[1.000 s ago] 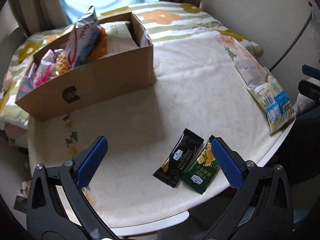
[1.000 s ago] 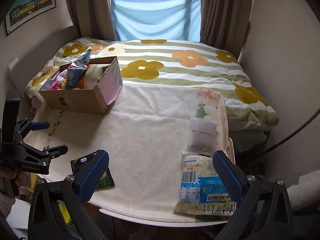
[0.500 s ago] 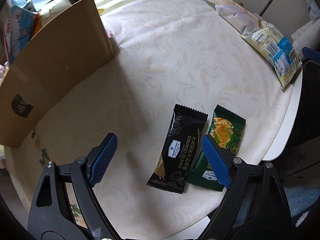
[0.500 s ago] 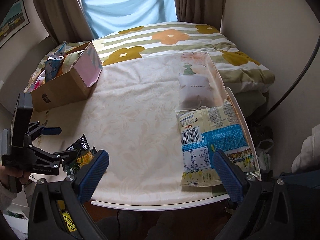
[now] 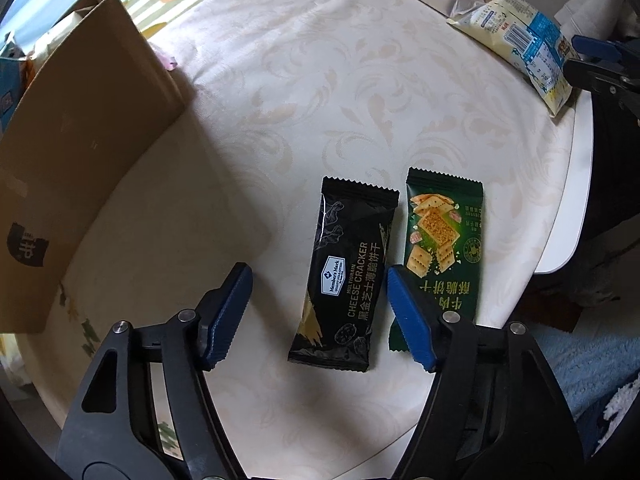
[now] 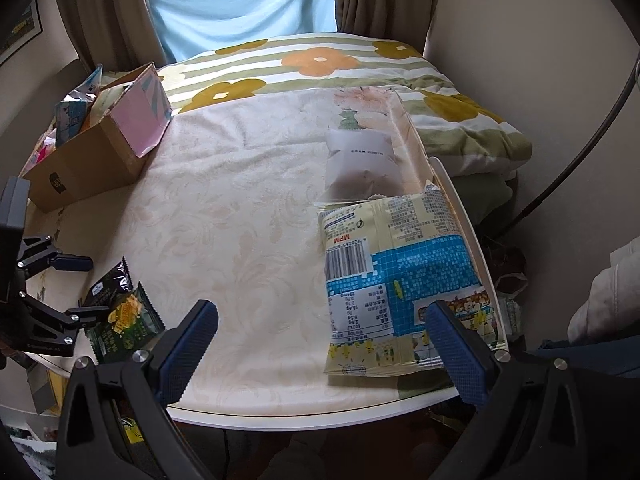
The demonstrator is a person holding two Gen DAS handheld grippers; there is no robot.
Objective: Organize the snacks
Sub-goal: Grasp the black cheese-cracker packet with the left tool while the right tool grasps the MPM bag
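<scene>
On the desk (image 5: 280, 92), we should straddle the black cheese cracker packet (image 5: 348, 276) squarely with our spread, empty left gripper (image 5: 318, 300), clear of the green cracker packet (image 5: 442, 256) beside it.

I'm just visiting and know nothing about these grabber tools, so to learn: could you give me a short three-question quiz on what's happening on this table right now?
1. True or false: the left gripper is already clamped shut on the black cheese cracker packet.
2. Which snack lies between the right gripper's open fingers? A) the green cracker packet B) the blue-and-yellow snack bag C) the cardboard box
3. Fill in: the green packet lies to the ______ of the black one in the left wrist view.

Key
1. False: its fingers are open, straddling the packet.
2. B
3. right
</scene>
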